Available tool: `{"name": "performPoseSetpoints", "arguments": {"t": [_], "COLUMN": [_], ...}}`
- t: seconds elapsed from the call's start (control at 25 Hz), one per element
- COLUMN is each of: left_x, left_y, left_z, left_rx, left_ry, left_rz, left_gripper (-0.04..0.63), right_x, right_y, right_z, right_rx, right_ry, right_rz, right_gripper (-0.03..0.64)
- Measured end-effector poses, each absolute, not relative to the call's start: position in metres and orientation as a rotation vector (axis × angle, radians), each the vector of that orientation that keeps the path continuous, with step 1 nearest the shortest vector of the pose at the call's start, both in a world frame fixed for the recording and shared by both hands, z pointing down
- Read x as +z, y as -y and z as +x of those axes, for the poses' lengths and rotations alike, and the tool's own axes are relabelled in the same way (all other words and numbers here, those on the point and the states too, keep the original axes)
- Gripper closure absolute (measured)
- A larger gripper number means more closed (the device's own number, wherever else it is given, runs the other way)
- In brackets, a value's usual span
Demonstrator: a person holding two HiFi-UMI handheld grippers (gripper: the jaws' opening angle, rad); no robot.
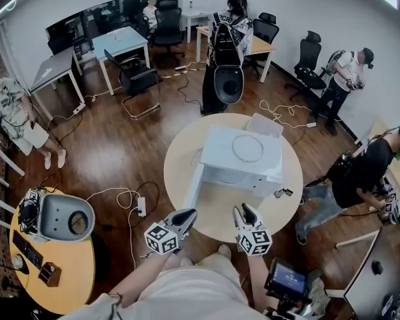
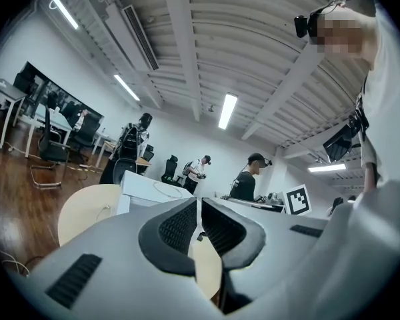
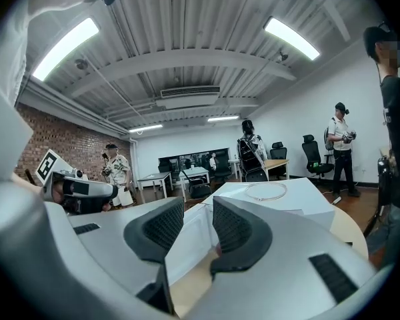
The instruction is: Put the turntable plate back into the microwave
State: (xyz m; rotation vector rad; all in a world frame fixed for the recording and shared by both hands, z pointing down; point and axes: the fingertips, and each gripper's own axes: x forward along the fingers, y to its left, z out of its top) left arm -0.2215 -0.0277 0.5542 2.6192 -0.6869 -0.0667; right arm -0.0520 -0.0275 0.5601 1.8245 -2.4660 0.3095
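Note:
A white microwave (image 1: pixel 243 160) stands on the round beige table (image 1: pixel 220 215), its door (image 1: pixel 193 187) swung open toward the left. A thin clear round outline, the turntable plate or a ring (image 1: pixel 247 148), lies flat on the microwave's top; it also shows in the right gripper view as a ring (image 3: pixel 267 191). Both grippers hover at the table's near edge, short of the microwave. My left gripper (image 1: pixel 189 214) (image 2: pixel 199 209) is shut with nothing in it. My right gripper (image 1: pixel 243 209) (image 3: pixel 198 209) is open and empty, and the microwave (image 3: pixel 280 205) shows through its gap.
A pale box-like thing (image 1: pixel 265 124) sits behind the microwave and small dark items (image 1: pixel 283 193) lie at the table's right edge. A power strip (image 1: pixel 141 207) and cables lie on the floor at left. A yellow side table (image 1: pixel 67 265) is at lower left. Several people and office chairs stand around.

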Motion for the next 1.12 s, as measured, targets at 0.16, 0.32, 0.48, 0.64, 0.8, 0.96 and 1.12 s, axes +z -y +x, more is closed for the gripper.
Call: {"name": "performPoseSetpoints", "arguments": {"t": [0.16,0.32,0.48,0.64,0.8,0.96,1.12], "left_x": [0.554,0.555,0.564,0.566,0.559,0.554,0.548], "left_y": [0.029,0.027,0.024,0.027,0.029,0.036,0.043], "left_z": [-0.213,-0.199,-0.184,-0.179,-0.173,-0.167,-0.154], "left_rx": [-0.087,-0.102,-0.116,-0.131,-0.164,-0.159,-0.137], "left_ry": [0.666,0.630,0.581,0.560,0.557,0.563,0.587], "left_rz": [2.605,2.596,2.580,2.558,2.556,2.557,2.563], "left_gripper": [0.584,0.584,0.583,0.581,0.580,0.555,0.549], "right_x": [0.553,0.553,0.556,0.557,0.558,0.548,0.537], "right_y": [0.019,0.003,-0.016,-0.027,-0.021,-0.004,0.009], "right_z": [-0.039,-0.027,-0.011,-0.006,0.004,0.005,0.011], "right_rx": [0.297,0.303,0.321,0.326,0.318,0.304,0.282], "right_ry": [2.438,2.395,2.346,2.306,2.299,2.342,2.391], "right_rz": [1.875,1.920,1.967,1.984,1.986,1.973,1.957], "right_gripper": [0.481,0.482,0.481,0.482,0.480,0.480,0.481]}}
